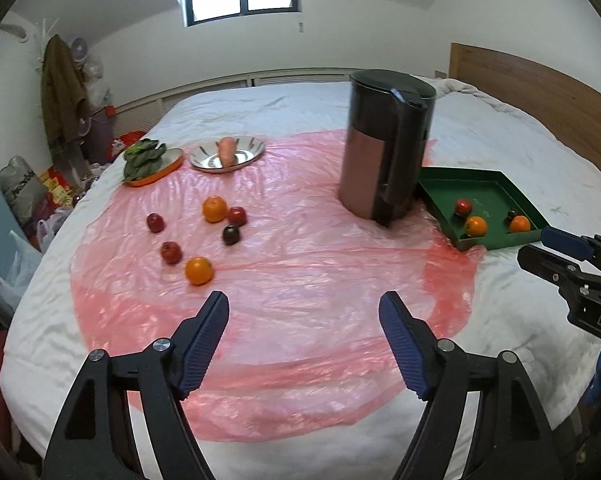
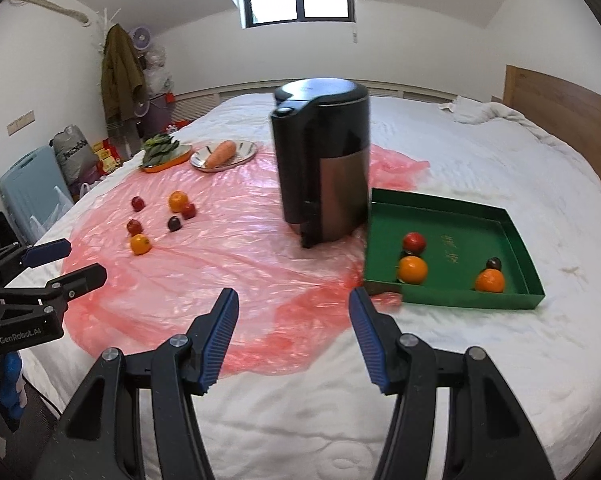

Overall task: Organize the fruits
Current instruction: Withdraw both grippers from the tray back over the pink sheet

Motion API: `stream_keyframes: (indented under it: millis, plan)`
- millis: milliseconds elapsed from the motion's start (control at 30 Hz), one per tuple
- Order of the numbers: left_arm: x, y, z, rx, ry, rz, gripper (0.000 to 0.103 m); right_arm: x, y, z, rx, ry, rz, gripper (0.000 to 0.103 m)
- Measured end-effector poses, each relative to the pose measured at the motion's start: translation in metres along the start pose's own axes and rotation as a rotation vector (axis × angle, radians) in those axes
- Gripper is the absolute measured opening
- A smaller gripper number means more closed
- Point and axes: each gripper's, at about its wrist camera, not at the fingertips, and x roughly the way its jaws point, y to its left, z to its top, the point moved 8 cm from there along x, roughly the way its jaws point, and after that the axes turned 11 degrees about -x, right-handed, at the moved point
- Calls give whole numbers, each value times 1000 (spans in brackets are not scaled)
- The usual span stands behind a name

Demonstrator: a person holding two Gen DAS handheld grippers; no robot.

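Observation:
Several loose fruits lie on the pink plastic sheet (image 1: 300, 264): two oranges (image 1: 199, 270) (image 1: 214, 209), red apples (image 1: 171, 252) (image 1: 155, 223) (image 1: 237, 216) and a dark plum (image 1: 230, 235). The green tray (image 2: 460, 208) holds two oranges (image 2: 412, 269) (image 2: 490, 281), a red apple (image 2: 414, 242) and a dark plum (image 2: 493, 263). My left gripper (image 1: 304, 302) is open above the sheet, just short of the nearest orange, nothing between its fingers. My right gripper (image 2: 293, 298) is open and empty near the tray's front left corner.
A tall dark kettle (image 2: 324, 160) stands between the loose fruits and the tray. At the back are a silver plate (image 1: 244, 160) with a carrot (image 1: 227, 151) and an orange dish (image 1: 168, 168) of greens. The bed's wooden headboard (image 1: 540, 80) rises at right.

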Motion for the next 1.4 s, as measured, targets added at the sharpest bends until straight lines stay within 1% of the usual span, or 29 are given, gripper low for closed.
stream_keyframes:
  millis: [367, 567, 967, 1400]
  plan:
    - [-10, 32, 0, -36, -26, 48, 77, -2, 32, 11, -40, -30, 34, 91]
    - [-11, 50, 0, -73, -32, 58, 81, 1, 46, 11, -70, -21, 47, 91]
    - [-7, 79, -4, -110, -26, 97, 81, 12, 54, 7, -69, -5, 67, 91]
    - [-1, 89, -5, -114, -21, 110, 81, 16, 57, 10, -67, -9, 76, 91]
